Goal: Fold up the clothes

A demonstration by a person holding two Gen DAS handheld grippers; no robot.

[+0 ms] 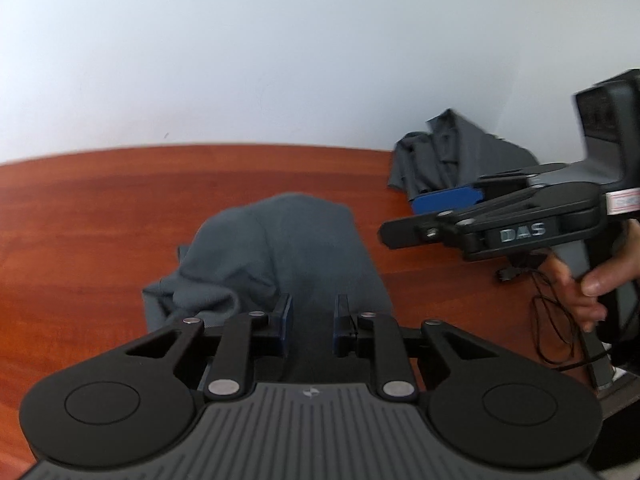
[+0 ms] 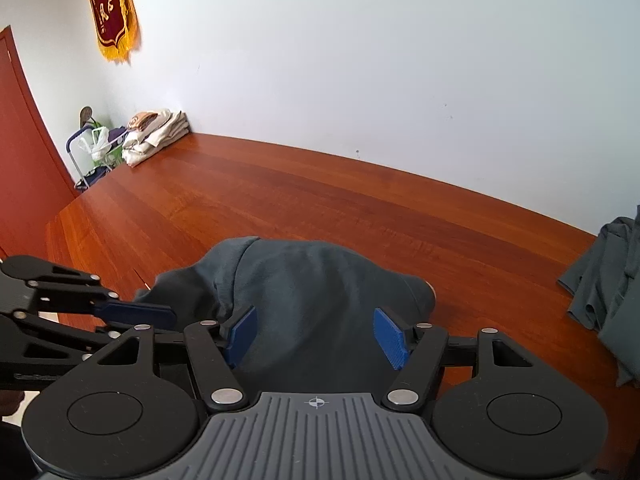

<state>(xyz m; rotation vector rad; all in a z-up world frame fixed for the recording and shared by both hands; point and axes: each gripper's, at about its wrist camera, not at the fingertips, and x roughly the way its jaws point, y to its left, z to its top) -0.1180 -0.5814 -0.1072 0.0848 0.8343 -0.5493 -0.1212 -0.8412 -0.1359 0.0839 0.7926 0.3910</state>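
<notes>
Left wrist view
- Table (image 1: 100, 220): red-brown wood, across the middle band; white wall (image 1: 280, 60) above.
- Garment (image 1: 280, 248): dark grey-green, rumpled, centre of frame, running down under the tool.
- Left gripper (image 1: 313, 308): lower centre, jaws narrow, blue pads (image 1: 285, 316) standing on either side of a strip of the garment. Cloth seen in the gap; cannot tell whether pinched or merely straddled.
- Second garment (image 1: 448, 156): grey, crumpled, upper right at the table's far edge against the wall, well apart from the first.
- Right gripper (image 1: 424, 220): right of frame, pointing left, one blue pad in front of the second garment; fingertips beside the first garment's right edge, contact not clear.
- Hand (image 1: 588, 284): right edge, wrapped round that tool's handle.
- Cable (image 1: 548, 320): thin, black, looped on the table below the hand.

Right wrist view
- Right gripper: lower centre, jaws wide, blue pads over the near part of the garment, cloth spanning the gap and beyond; neither pad seen pressing on it.
- Garment: centre, mound-like, a cuff at its right end.
- Left gripper: lower left, blue pad at the garment's left edge.
- Second garment: right edge.
- Folded cloths (image 2: 156, 132): pale stack, upper left, far corner of the table.
- Cart (image 2: 92, 152): beside the stack, with bags.
- Banner (image 2: 110, 8): dark red, gold fringe, top left on the wall.
- Door (image 2: 20, 140): red-brown, left edge.
</notes>
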